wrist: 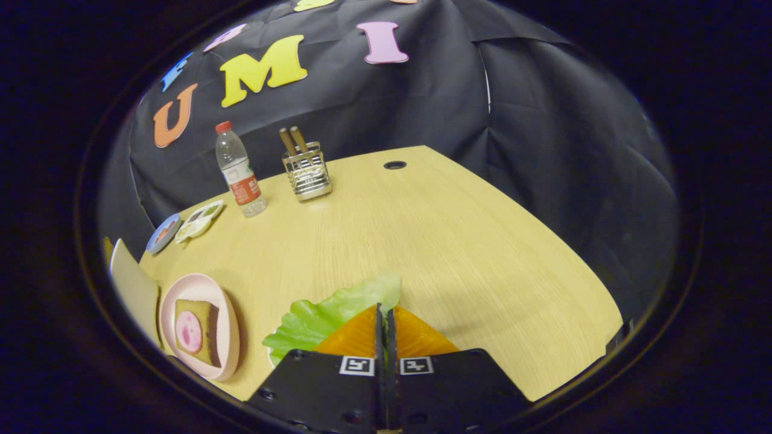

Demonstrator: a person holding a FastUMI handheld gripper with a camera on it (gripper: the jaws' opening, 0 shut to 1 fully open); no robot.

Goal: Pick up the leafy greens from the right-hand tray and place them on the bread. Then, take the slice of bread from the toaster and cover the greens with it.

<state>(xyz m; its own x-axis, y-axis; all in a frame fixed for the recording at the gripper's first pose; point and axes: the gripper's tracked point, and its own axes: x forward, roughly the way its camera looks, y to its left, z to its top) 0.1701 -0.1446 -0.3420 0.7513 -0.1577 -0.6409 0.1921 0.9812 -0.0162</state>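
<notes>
My gripper (386, 308) is shut, its two fingers pressed together with only a thin slit between them. A light green lettuce leaf (329, 313) is pinched at the fingertips and spreads out ahead of them and down to their left. A small white edge shows under the leaf's lower left end. Further left of the fingers, a pink plate (199, 289) holds a slice of bread (208, 337) with a round pink ham slice (188, 331) lying on it. Part of the leaf is hidden under the fingers.
On the wooden table (458, 253), far beyond the fingers, stand a water bottle (238, 172) and a wire holder with chopsticks (307, 175). A small plate (163, 234) and a pale packet (200, 220) lie left of the bottle. A beige panel (129, 283) stands beside the pink plate.
</notes>
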